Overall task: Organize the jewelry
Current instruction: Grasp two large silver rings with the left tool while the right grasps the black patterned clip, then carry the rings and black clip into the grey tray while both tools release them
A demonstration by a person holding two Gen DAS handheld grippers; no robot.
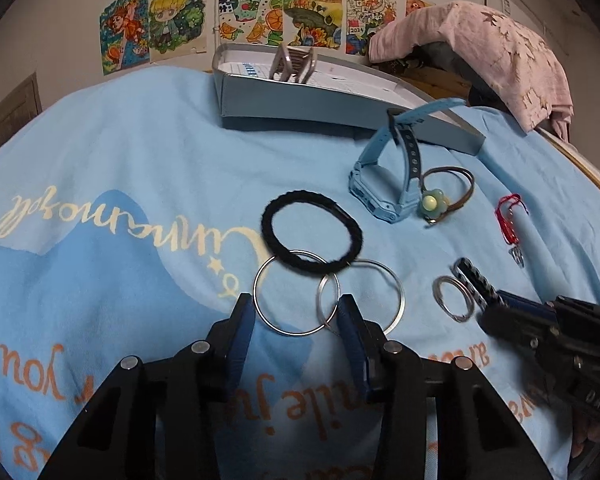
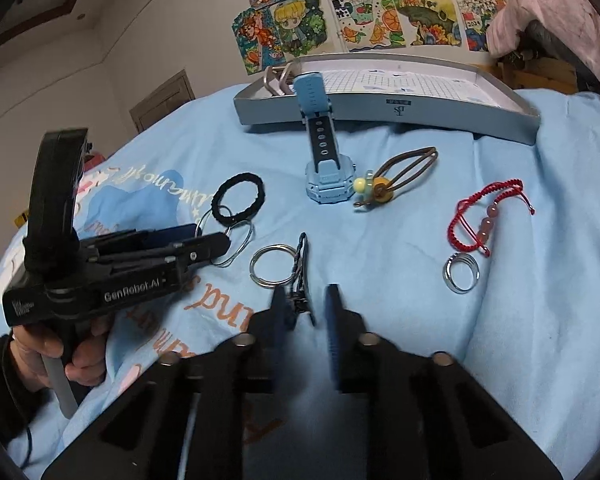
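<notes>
My left gripper (image 1: 296, 310) is open over two thin silver bangles (image 1: 296, 292), with its fingers astride the left one, and is seen from the side in the right wrist view (image 2: 216, 236). A black hair tie (image 1: 311, 232) overlaps the bangles. My right gripper (image 2: 306, 300) is open, its left finger beside a dark hair clip (image 2: 301, 264) and a silver key ring (image 2: 271, 265). A blue watch (image 2: 325, 172), a flower hair tie (image 2: 396, 178), a red beaded bracelet (image 2: 486, 216) and a coiled silver ring (image 2: 461, 272) lie on the blue cloth.
A grey-blue box lid (image 2: 384, 112) lies at the back with a silver bracelet (image 2: 278, 78) in its left corner. A pink cloth (image 1: 496, 56) covers something at the back right. Drawings hang on the wall behind.
</notes>
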